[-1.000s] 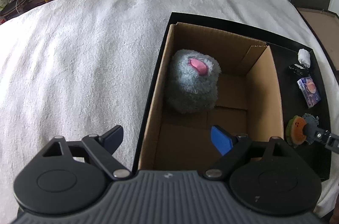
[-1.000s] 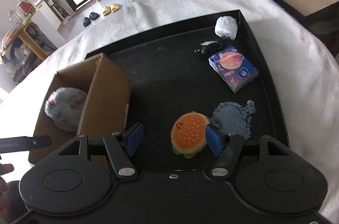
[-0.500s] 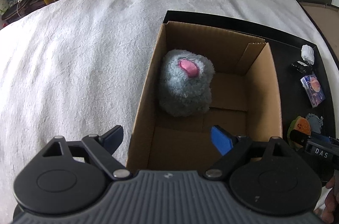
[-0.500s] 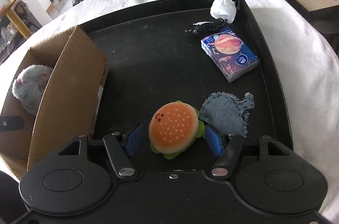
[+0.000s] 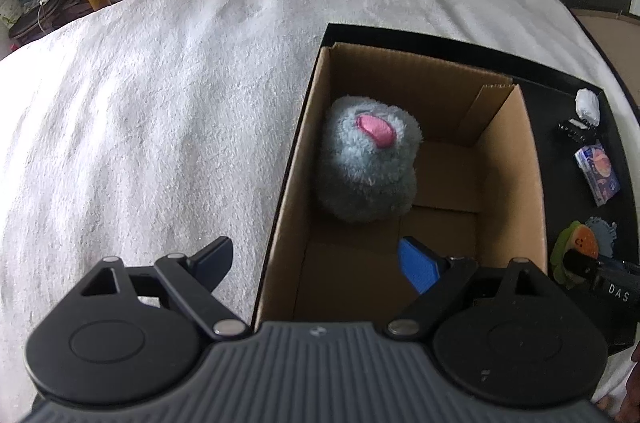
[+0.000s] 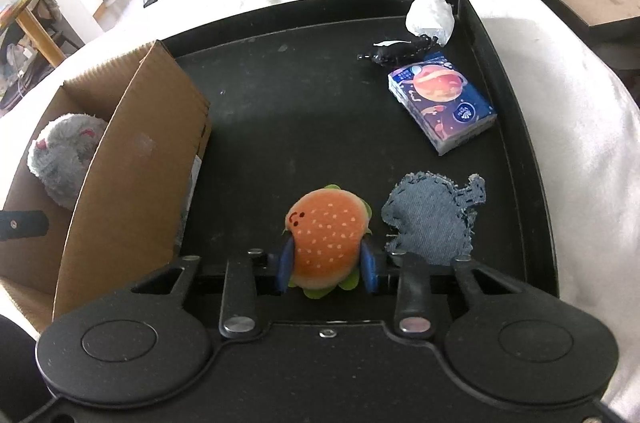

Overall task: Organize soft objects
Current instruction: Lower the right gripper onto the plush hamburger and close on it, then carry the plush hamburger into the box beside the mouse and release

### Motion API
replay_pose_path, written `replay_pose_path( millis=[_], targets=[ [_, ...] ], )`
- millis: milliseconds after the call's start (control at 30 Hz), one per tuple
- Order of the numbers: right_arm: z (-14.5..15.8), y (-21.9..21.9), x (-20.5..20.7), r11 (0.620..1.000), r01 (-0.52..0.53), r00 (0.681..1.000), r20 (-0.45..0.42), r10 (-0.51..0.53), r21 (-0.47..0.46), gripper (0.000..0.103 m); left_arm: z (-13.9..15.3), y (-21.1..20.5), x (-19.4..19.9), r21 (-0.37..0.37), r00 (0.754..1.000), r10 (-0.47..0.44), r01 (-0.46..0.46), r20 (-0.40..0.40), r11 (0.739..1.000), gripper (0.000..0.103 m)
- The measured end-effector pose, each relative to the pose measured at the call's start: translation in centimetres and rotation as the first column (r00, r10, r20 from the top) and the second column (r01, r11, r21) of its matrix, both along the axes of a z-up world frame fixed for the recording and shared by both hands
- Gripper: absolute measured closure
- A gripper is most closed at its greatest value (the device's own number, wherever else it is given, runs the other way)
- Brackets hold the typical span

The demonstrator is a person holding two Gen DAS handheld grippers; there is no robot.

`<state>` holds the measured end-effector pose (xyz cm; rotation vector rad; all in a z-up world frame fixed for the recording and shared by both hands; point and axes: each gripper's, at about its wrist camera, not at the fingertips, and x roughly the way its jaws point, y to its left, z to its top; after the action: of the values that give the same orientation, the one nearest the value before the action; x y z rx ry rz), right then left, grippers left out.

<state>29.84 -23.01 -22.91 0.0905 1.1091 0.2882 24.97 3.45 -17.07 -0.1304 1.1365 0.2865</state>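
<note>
A grey plush toy (image 5: 370, 169) with a pink patch sits inside the open cardboard box (image 5: 508, 159); it also shows in the right wrist view (image 6: 64, 155). My left gripper (image 5: 316, 261) is open and empty, straddling the box's near left wall. My right gripper (image 6: 326, 263) is shut on the burger plush (image 6: 326, 231) on the black tray (image 6: 280, 103); the burger plush also shows in the left wrist view (image 5: 582, 243). A denim fabric piece (image 6: 434, 219) lies just right of the burger.
A tissue pack (image 6: 442, 103), a black clip (image 6: 400, 51) and a white crumpled wad (image 6: 430, 15) lie at the tray's far right. The cardboard box (image 6: 132, 163) stands on the tray's left. A white blanket (image 5: 160, 103) covers the surface around it.
My right gripper moved forward around the burger plush and closed on it. My left gripper stayed open and shifted slightly over the box.
</note>
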Motion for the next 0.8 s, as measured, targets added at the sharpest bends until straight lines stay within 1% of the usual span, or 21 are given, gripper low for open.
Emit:
replay_pose_path(
  millis=[167,300,433,633,800],
  targets=[
    [1.2,0.1,0.0,1.0,0.002,1.0,0.012,-0.002,0.021,0.071,0.6,0.6,-0.4,-0.006,1.0,0.001,-0.001,0.009,1.0,0.014],
    [2.7,0.3,-0.3,0.999,-0.005,0.999,0.04,0.004,0.033,0.071,1.1,1.0,-0.6,-0.02,1.0,0.003,-0.003,0.019,1.0,0.014],
    [4.5,0.8,-0.5,0.999,-0.012,0.997,0.071,0.009,0.041,0.071,1.7,1.5,-0.9,-0.03,0.999,-0.001,0.002,0.038,1.0,0.014],
    [7.8,2.0,-0.7,0.998,-0.048,0.99,0.136,0.041,0.048,0.071,2.4,2.4,-1.5,-0.052,0.998,0.004,0.0,0.065,0.999,0.015],
    [9.8,3.7,-0.6,0.995,-0.081,0.982,0.178,0.07,0.056,0.071,2.3,3.2,-2.0,-0.083,0.997,0.004,0.002,0.079,0.997,0.017]
  ],
)
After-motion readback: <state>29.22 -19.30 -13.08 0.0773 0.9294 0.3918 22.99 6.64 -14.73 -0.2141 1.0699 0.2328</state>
